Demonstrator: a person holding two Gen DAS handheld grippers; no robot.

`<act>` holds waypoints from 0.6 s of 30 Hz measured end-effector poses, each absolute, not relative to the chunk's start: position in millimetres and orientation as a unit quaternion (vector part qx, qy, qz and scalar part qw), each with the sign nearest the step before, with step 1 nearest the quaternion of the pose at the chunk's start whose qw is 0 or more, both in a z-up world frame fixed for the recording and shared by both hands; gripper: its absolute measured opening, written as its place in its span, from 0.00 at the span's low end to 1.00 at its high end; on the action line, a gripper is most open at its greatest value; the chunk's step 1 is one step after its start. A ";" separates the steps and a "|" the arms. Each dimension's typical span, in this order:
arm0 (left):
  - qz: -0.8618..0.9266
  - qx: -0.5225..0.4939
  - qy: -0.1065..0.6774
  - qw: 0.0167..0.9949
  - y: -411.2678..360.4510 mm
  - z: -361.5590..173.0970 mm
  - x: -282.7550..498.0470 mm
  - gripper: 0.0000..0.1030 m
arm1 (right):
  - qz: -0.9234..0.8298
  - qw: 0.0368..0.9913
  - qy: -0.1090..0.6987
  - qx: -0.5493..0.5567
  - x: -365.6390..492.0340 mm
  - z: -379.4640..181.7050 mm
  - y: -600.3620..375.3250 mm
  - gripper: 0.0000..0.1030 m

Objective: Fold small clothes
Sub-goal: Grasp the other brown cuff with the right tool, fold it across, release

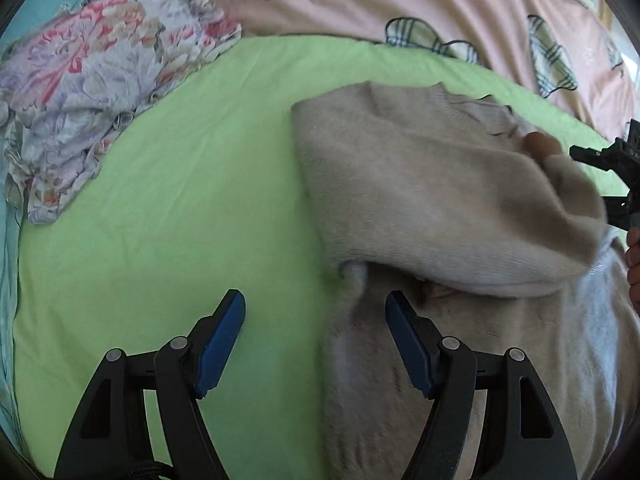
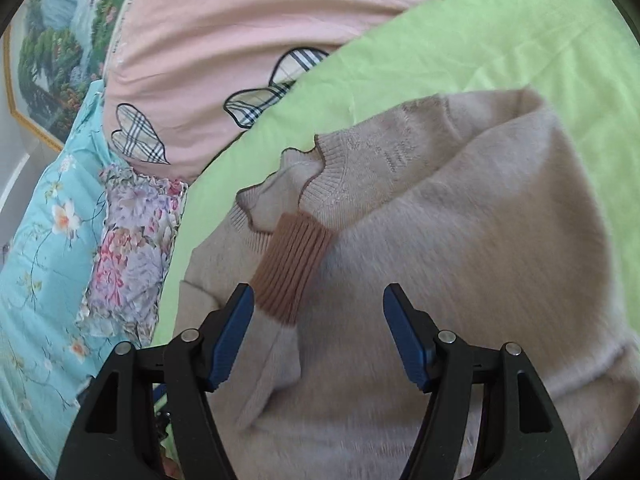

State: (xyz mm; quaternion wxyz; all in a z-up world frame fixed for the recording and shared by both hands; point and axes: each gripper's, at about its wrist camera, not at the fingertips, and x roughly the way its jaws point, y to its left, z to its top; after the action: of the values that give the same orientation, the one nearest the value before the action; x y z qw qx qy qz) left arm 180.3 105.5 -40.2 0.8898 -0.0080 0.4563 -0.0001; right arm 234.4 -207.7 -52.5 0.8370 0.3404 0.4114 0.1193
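Green sheet point(image 1: 160, 208) spread across the bed, pink blanket point(image 1: 400, 4) bunched behind it, blue floral bedding point(image 2: 44, 248) off to one side with a crumpled floral cloth point(image 1: 88, 92) lying at the sheet's edge. Framed picture point(image 2: 48, 64) on the wall beyond.

Beige sweater point(image 1: 432, 184) flat on the sheet, neckline toward the pink blanket, both sleeves brought in across the chest. Brown ribbed cuff point(image 2: 292, 264) resting near the collar.

Left gripper point(image 1: 316, 344) hovering low at the sweater's side edge, jaws wide apart, nothing held; one pad over bare sheet, the other over knit. Right gripper point(image 2: 318, 336) just short of the cuff, jaws spread wide too, empty.

Sleeve folds look done; next likely the hem-to-collar fold. Best to drop both grippers to the bottom hem, well apart, pinch all layers together, lift level and carry forward slowly so sleeves stay tucked. Fluffy knit slides easily: grab deep, not just the fuzz. Hem not in view here.
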 end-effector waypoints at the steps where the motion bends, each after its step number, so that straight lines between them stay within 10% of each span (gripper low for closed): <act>1: 0.004 -0.006 0.456 0.890 105.2 -42.5 184.9 0.71 | 0.129 0.831 0.415 0.348 242.1 -56.7 -205.9 0.60; 4: 0.020 -0.007 0.455 0.890 102.0 -45.6 200.8 0.71 | 0.134 0.826 0.423 0.348 252.9 -60.4 -198.6 0.09; 13: 0.107 -0.047 0.438 0.892 104.0 -42.9 203.3 0.65 | 0.103 0.898 0.227 0.362 165.6 19.7 -251.0 0.09; 18: 0.125 -0.027 0.438 0.890 94.3 -44.0 196.7 0.65 | 0.068 0.869 0.303 0.385 149.6 -39.7 -270.3 0.09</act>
State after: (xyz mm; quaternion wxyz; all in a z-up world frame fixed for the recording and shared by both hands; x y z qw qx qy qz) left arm 196.7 94.3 -44.0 0.8899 -0.0270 0.4380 0.1246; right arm 149.6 -270.3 -39.7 0.8691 0.3850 0.3032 0.0678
